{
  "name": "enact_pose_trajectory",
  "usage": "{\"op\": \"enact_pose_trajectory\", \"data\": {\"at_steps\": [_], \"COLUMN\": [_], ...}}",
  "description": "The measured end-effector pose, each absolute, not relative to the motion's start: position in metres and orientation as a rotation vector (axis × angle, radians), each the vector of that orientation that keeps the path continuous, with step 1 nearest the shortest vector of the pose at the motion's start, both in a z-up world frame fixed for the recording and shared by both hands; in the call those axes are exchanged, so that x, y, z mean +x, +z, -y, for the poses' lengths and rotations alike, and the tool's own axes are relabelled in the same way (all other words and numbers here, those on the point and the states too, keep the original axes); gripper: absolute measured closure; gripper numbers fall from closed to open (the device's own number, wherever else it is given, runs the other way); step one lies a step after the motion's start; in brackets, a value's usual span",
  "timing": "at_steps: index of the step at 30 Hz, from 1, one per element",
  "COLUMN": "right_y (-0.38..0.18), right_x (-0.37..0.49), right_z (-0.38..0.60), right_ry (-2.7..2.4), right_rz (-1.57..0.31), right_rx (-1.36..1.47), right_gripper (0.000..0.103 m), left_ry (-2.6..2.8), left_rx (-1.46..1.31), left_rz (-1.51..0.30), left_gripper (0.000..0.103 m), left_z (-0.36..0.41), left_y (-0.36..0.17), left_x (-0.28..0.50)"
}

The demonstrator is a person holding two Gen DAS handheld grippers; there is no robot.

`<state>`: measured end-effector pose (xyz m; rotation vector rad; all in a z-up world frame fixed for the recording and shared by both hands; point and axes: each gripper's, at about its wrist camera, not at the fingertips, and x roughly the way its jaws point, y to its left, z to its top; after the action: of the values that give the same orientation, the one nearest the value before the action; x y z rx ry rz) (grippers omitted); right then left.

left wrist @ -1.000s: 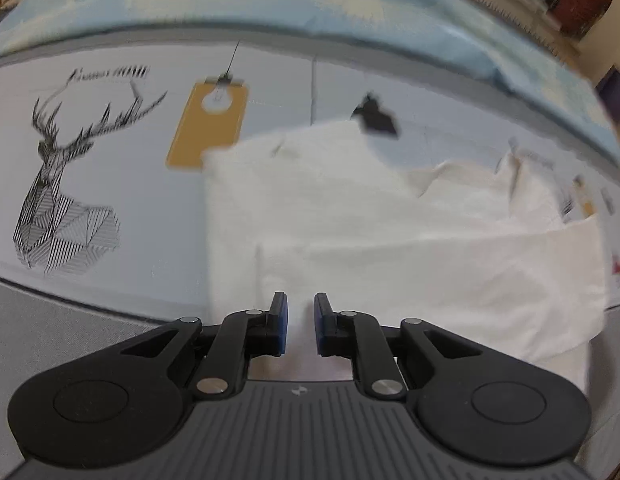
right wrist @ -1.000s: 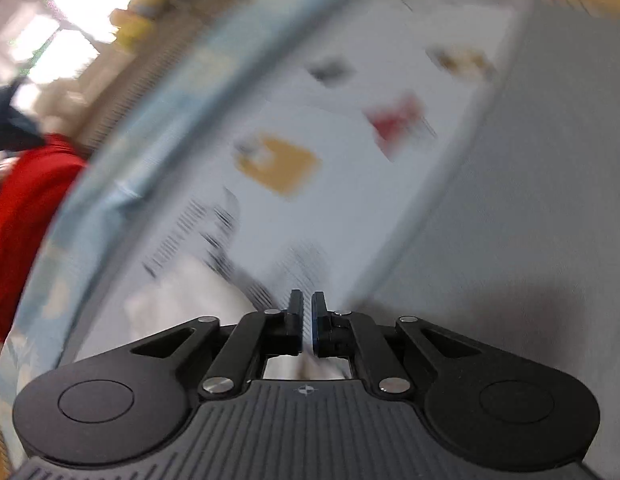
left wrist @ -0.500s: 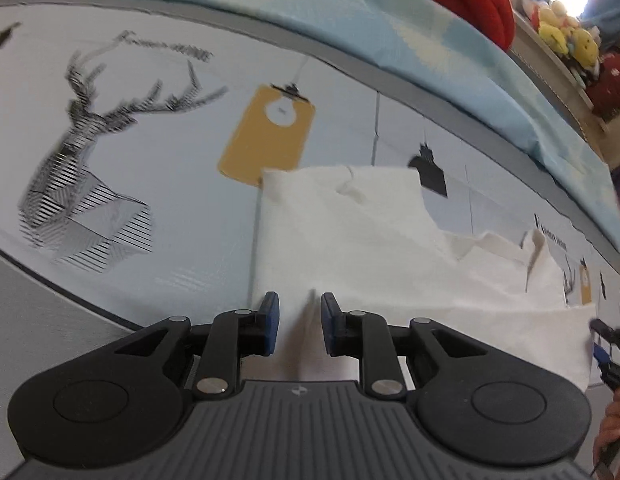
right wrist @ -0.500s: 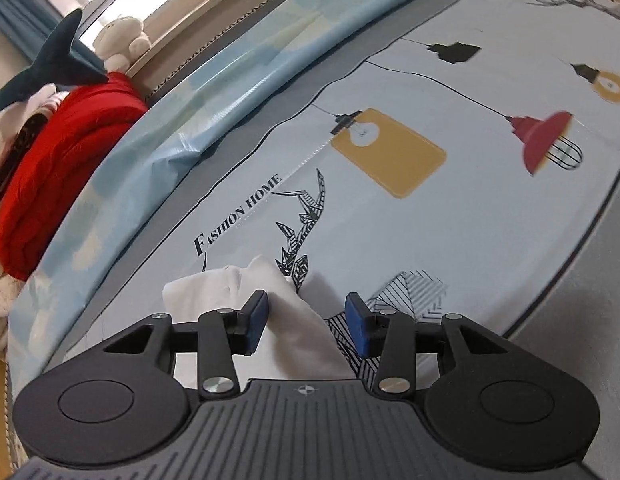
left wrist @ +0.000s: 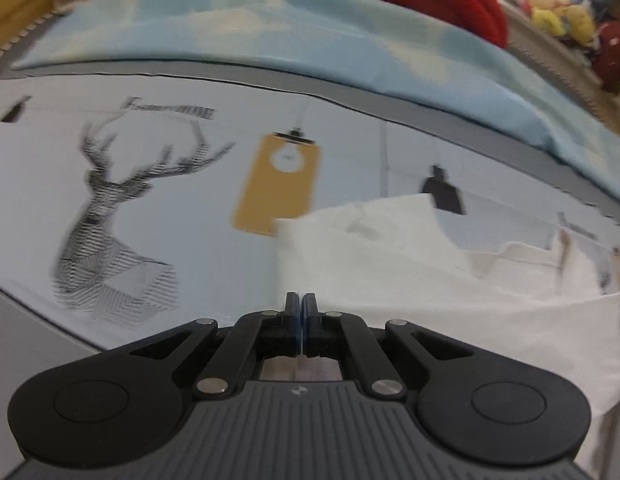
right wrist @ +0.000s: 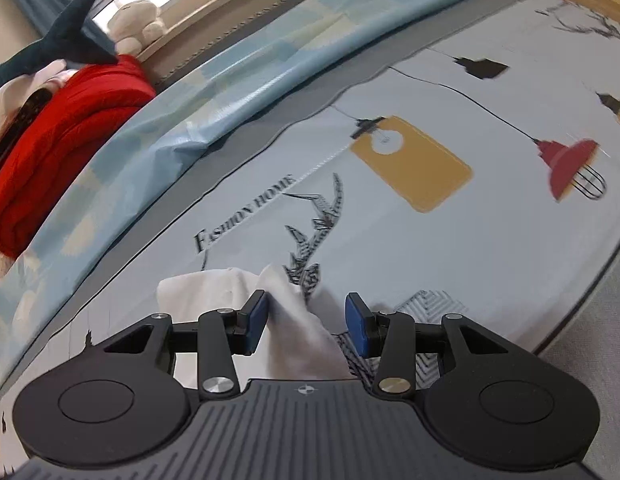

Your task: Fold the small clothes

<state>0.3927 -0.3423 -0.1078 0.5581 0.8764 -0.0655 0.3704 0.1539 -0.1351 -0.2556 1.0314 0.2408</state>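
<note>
White garment (left wrist: 450, 280) lies flat on the printed sheet (left wrist: 190, 220) in the left wrist view, just right of the yellow tag print (left wrist: 278, 184). Left gripper (left wrist: 300, 312) has its jaws pressed together at the garment's near edge; whether cloth is pinched I cannot tell.

In the right wrist view, the right gripper (right wrist: 306, 320) stands half open, a raised garment fold between its blue pads (right wrist: 256, 316), below the same tag print.

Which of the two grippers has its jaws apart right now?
The right gripper: its blue pads stand apart with the white garment between them. The left gripper is shut.
</note>
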Motion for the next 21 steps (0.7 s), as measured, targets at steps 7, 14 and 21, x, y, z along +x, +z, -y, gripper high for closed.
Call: {"op": "enact_pose_trajectory", "data": {"at_steps": [7,14,21], "right_y": [-0.116,-0.095,-0.066], "right_x": [0.397,0.389,0.368], "right_z": [0.332,0.332,0.328], "right_ry": [-0.040,-0.178,0.113], "right_rz": [-0.909,-0.758,-0.810], "right_rx": [0.508,0.403,0.440], "right_gripper": [0.093,0.096,0.086], "left_ry": [0.260,0.069,-0.014], "left_rx": [-0.268,-0.306,-0.230], "left_rz": [-1.038,-1.084,-1.149], "left_gripper": [0.093,0.093,0.093], "left_z": [-0.159,-0.144,-0.129], "left_y": [-0.132,-0.128,-0.135], "left_x": [0.366,0.364,0.353]}}
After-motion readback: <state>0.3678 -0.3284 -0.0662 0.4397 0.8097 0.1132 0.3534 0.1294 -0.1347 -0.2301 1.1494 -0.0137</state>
